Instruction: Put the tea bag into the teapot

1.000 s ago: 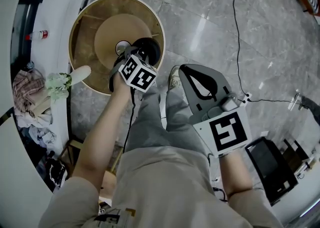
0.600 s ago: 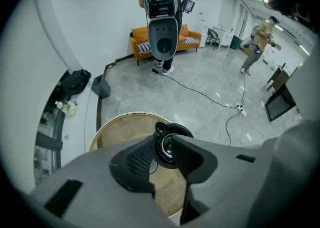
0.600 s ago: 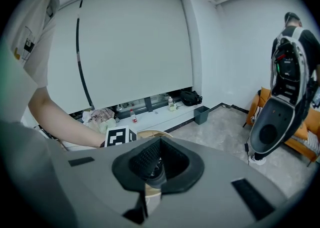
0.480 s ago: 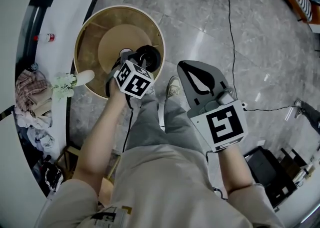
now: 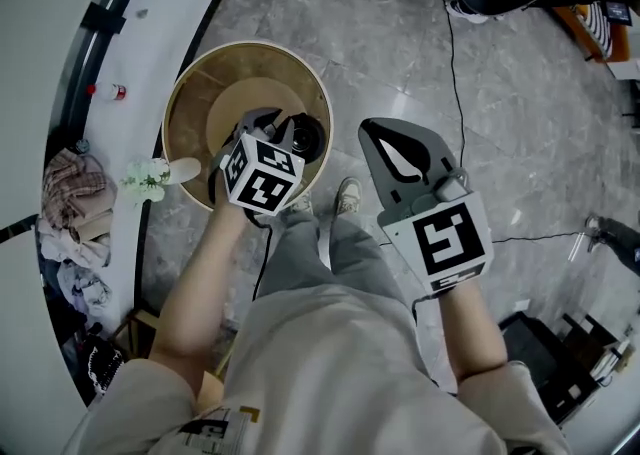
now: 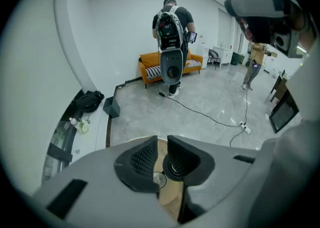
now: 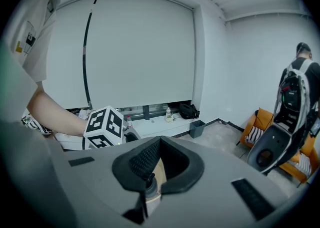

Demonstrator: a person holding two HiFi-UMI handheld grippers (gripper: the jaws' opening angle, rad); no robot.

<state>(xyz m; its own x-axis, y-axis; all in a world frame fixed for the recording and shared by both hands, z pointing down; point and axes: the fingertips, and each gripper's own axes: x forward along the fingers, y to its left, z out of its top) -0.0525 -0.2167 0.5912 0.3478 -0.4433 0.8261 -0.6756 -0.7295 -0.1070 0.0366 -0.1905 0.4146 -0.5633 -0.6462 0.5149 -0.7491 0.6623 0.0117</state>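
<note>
The right claw is pressed together and empty. The left claw has just been closing to a slim gap with nothing in it, above the dark round teapot on the round tan wooden surface. No tea bag shows; it's likely inside. Best to lift straight up, clear of the pot. I can read only square markers, no writing.

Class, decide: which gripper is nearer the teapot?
Left. The left gripper, jaws just closing with nothing between them, hangs above the table beside the teapot; the right gripper is off the table's edge, over the floor.
</note>
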